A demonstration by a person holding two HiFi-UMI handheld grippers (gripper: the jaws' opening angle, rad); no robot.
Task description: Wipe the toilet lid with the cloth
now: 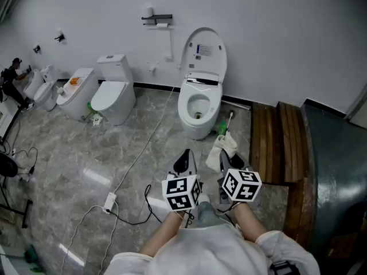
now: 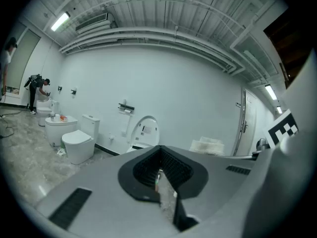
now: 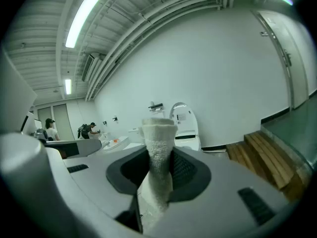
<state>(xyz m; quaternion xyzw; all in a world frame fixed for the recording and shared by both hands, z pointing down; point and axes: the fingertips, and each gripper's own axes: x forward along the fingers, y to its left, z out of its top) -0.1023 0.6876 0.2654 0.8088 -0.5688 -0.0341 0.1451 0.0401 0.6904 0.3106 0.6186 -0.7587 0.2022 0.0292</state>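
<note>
Indoors, on a grey marble floor [image 1: 69, 153], a toilet [image 1: 192, 125] stands against the white wall with its lid [image 1: 205, 51] raised and leaning back. Its bowl [image 1: 199, 103] is uncovered, and a small dark pool shows at the bottom. To the left, a second toilet [image 1: 113, 96] has its seat cover down.

A person in white sleeves stands facing the open toilet, some way back from it. Both forearms reach forward side by side, each hand behind a marker cube. The left gripper [image 1: 184, 159] points almost level at the wall, its jaws pressed together with nothing between them. The right gripper [image 1: 231, 158], just beside it, tips slightly downward and is clamped on the cloth [image 3: 158, 152].

The cloth is off-white with a nubby towelling weave, bunched into a narrow band where the black pads pinch it. Its folded top rises past the jaw tips, and a loose tail hangs below them. It is held in the air in front of the toilet, well apart from the lid and touching no part of the bowl.

A white cable [image 1: 137, 153] runs across the floor, and wooden steps [image 1: 278, 142] lie to the right.
</note>
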